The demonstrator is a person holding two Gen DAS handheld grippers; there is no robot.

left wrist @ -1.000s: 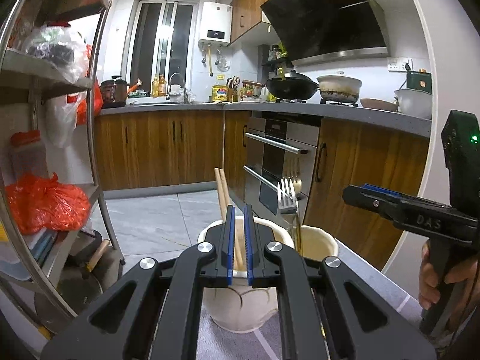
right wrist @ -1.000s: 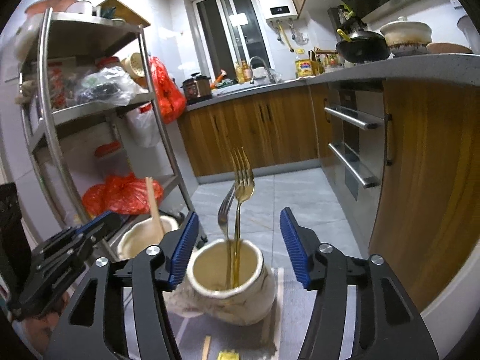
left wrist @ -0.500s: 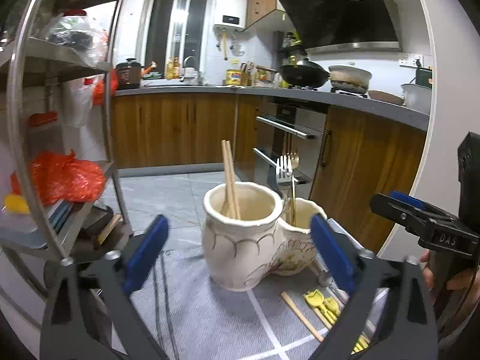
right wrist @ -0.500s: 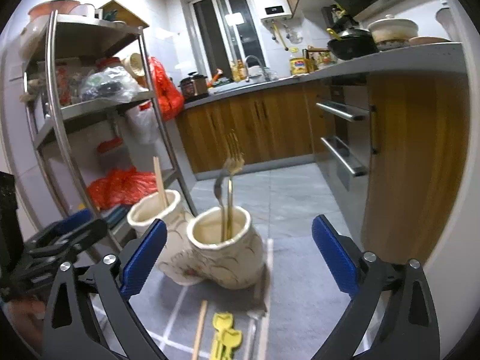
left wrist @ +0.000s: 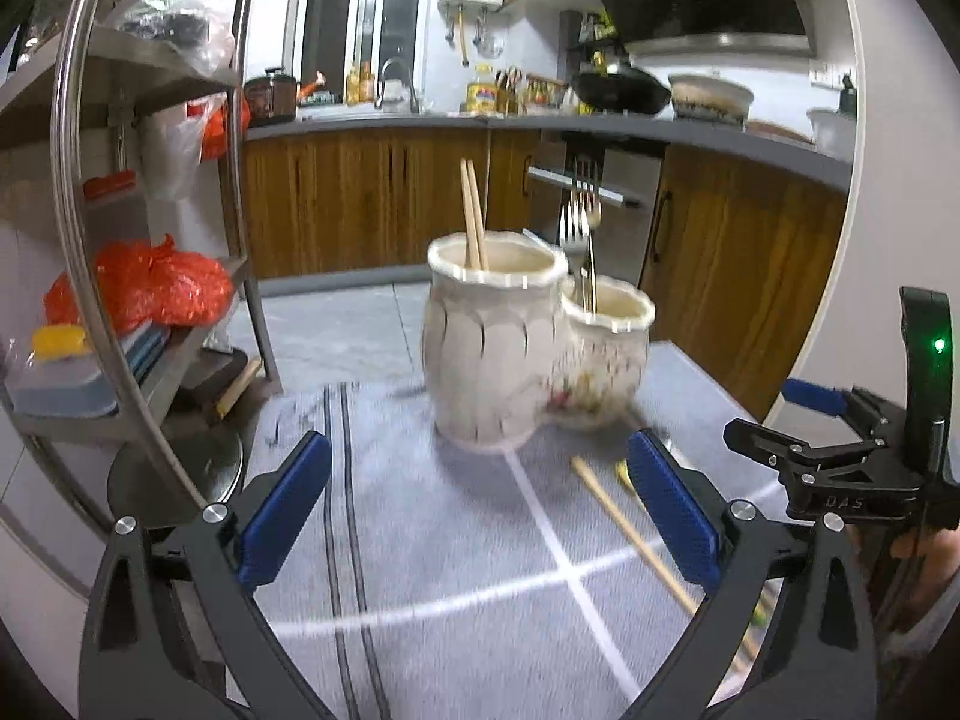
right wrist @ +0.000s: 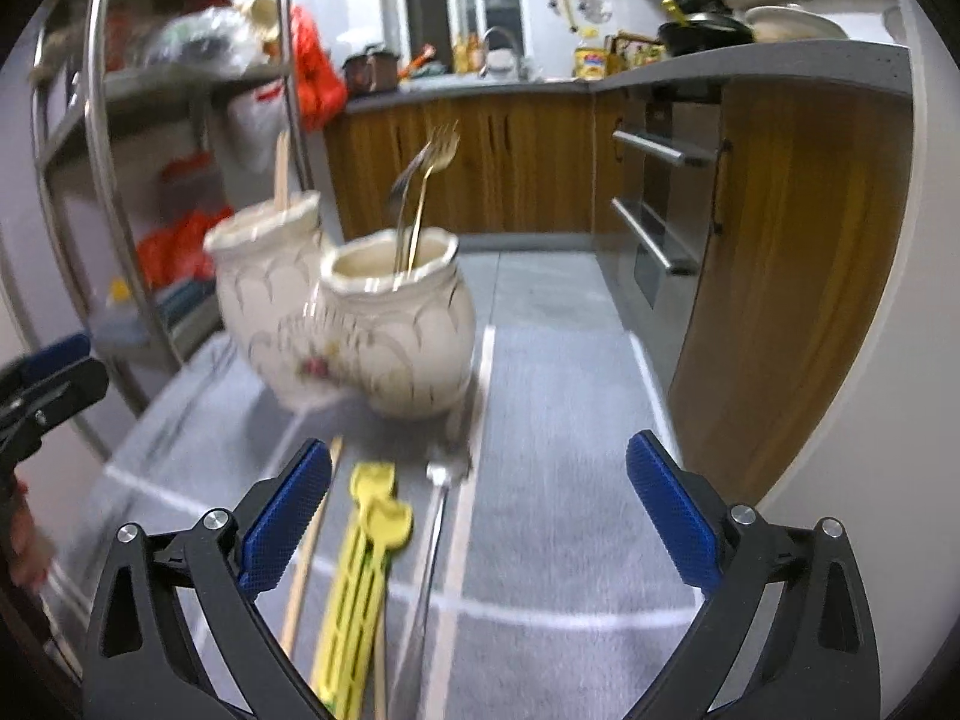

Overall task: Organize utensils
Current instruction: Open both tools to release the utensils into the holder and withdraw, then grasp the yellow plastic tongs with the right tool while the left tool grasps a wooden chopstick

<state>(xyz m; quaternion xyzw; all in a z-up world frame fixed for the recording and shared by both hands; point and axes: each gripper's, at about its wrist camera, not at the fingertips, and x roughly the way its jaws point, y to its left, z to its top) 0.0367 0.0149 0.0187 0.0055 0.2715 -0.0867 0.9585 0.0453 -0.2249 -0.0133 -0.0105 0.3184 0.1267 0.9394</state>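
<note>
Cool, fairly dim indoor light fell from overhead, both fisheye views bent hard into black corners, motion blur smeared the jars [left wrist: 492, 354] beyond the fingers [left wrist: 282, 510], and glare streaked the steel rack [left wrist: 78, 192] left of them.

A kitchen is shown. Wooden base cabinets [left wrist: 360, 204] are set under a grey counter [left wrist: 750, 141] along the far and right walls. A built-in oven [right wrist: 660, 204] is fitted at right. A steel shelf rack [left wrist: 150, 228] is placed at left. Grey floor tiles [left wrist: 336, 324] are laid throughout.
</note>
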